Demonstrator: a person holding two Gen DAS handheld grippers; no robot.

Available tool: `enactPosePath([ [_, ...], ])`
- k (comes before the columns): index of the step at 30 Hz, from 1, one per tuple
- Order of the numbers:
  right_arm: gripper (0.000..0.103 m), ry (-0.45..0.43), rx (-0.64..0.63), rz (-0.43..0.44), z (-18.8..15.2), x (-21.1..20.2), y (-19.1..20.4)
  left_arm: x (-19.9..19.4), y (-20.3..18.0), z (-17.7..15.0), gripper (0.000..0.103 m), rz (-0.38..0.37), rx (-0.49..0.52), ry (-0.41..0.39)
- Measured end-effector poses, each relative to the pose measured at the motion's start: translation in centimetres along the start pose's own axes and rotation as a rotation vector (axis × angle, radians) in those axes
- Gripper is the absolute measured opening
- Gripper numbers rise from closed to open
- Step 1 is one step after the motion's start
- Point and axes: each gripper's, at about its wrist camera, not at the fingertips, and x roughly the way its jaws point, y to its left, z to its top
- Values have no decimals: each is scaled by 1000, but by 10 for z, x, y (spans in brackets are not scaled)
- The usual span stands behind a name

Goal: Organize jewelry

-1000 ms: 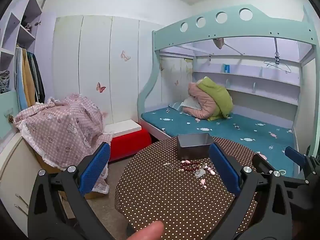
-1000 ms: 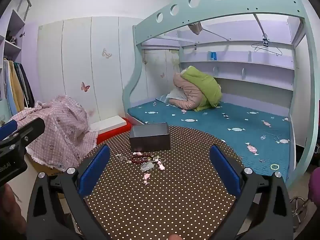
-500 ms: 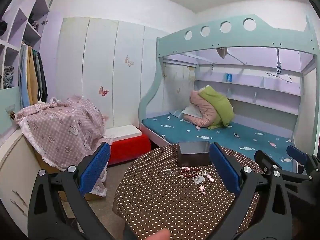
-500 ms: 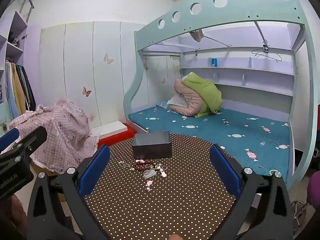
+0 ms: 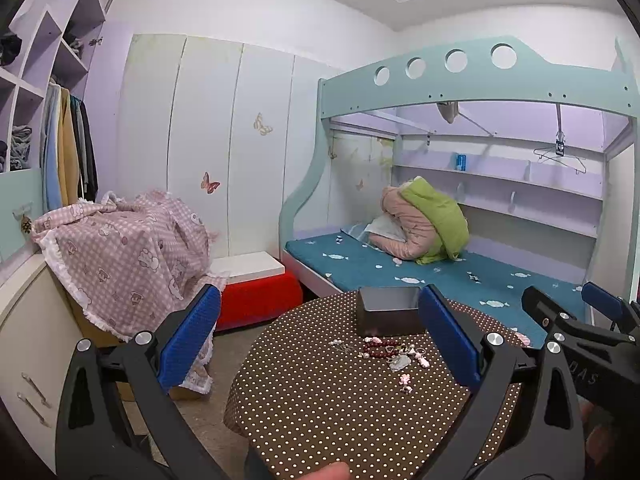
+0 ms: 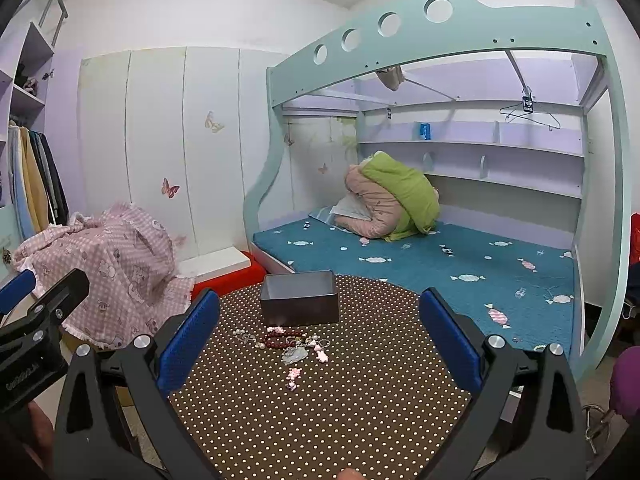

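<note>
A heap of jewelry [image 6: 288, 342] lies on a round table with a brown dotted cloth [image 6: 340, 408]: dark red beads, a pale pendant, pink charms. It also shows in the left wrist view [image 5: 386, 350]. An open dark grey box [image 6: 299, 303] stands just behind the heap, also in the left wrist view [image 5: 390, 311]. My left gripper [image 5: 320, 344] is open and empty, held above the near table edge. My right gripper [image 6: 320, 344] is open and empty, short of the jewelry. Each gripper shows at the edge of the other's view.
A teal bunk bed [image 6: 440, 256] with a folded quilt stands behind the table. A red and white stool [image 5: 256, 286] and a pink checked cloth over furniture [image 5: 120, 256] stand to the left. Wardrobe doors and open shelves line the left wall.
Both views have tilted up and pulled back slightly, so the table, box and jewelry sit lower in frame. Both grippers stay open and empty.
</note>
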Motion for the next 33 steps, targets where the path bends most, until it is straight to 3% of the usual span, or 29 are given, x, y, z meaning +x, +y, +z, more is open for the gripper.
enactPosePath([
  [33, 96, -20, -32, -1, 9, 0, 8, -7, 11, 3, 98, -4, -19, -39],
])
